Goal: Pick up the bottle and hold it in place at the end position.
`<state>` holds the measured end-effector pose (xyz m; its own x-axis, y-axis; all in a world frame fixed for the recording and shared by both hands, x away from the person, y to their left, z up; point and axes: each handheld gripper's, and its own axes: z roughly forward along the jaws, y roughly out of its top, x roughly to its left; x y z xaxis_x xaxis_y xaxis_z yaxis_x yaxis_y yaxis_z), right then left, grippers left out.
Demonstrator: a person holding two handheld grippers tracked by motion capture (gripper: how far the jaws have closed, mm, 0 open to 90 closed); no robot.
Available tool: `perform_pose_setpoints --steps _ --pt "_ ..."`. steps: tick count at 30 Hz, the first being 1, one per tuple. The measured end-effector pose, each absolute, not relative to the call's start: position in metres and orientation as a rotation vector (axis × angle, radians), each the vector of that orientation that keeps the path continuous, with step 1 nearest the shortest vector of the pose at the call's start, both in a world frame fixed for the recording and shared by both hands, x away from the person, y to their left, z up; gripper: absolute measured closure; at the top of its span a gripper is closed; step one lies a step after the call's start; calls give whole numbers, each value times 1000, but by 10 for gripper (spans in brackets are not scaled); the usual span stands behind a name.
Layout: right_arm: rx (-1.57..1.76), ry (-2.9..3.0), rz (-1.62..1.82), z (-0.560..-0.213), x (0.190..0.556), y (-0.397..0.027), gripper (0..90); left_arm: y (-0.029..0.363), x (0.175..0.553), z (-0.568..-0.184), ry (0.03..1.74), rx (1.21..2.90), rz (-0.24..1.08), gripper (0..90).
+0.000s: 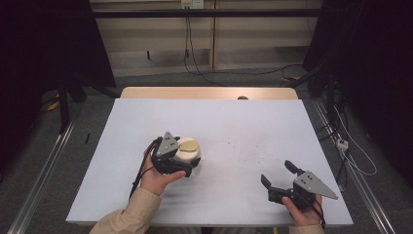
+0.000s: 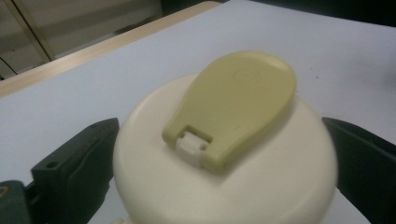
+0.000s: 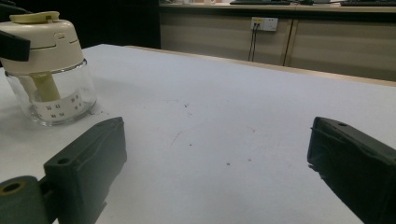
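In the left gripper view, the jar's cream lid [image 2: 224, 182] hides its glass body.

white table [image 1: 234, 122], black cables [image 1: 195, 63] on the grey floor [image 1: 160, 80] behind.

Left tool [image 2: 224, 177] jaws flank the cream lid [image 2: 261, 182] bearing a yellow flap [image 2: 236, 105].

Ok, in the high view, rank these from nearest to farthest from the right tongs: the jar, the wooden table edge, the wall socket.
1. The jar, to the left of the right tongs, between the left tongs' jaws.
2. The wooden table edge, along the table's far side.
3. The wall socket, at the top of the back wall.
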<state>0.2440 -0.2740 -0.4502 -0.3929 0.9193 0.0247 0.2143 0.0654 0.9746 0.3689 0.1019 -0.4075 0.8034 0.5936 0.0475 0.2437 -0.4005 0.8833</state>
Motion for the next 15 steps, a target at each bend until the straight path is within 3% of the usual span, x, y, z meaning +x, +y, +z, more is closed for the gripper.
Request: perform_pose_setpoints --steps 5,15 --pt "1145 1694 1369 -451 244 -274 42 99 374 -408 613 2037 450 0" --pt "1150 1699 1370 -451 245 -274 43 101 386 -404 620 2094 317 4"
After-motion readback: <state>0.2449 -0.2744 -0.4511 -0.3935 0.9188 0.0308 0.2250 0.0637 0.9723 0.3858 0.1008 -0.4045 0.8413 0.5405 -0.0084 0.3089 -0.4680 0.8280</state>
